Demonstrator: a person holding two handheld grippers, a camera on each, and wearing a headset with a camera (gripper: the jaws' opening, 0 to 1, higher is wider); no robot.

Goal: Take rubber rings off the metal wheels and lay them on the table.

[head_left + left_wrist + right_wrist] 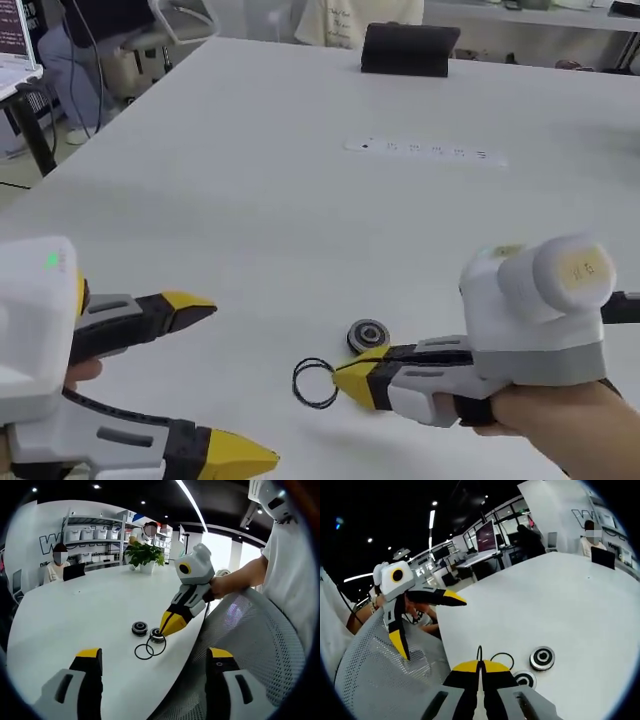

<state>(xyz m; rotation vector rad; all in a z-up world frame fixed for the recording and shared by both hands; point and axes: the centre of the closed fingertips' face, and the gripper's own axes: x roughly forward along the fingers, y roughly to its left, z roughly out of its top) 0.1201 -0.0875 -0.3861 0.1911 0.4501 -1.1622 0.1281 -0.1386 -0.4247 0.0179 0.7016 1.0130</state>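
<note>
Rubber rings (315,383), 2 of them, lie overlapping on the white bench (300,200), near its edge closest to you and just beside 2 metal wheels (542,658). Your right gripper (340,380) is clenched, and its tips seem to pinch the edge of 1 rubber ring (480,652). Your left gripper (235,382) hangs near with jaws spread wide, grasping nothing

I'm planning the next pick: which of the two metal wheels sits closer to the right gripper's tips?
The metal wheel right beside the yellow tips of the right gripper; the other wheel stands farther out on the table.
</note>
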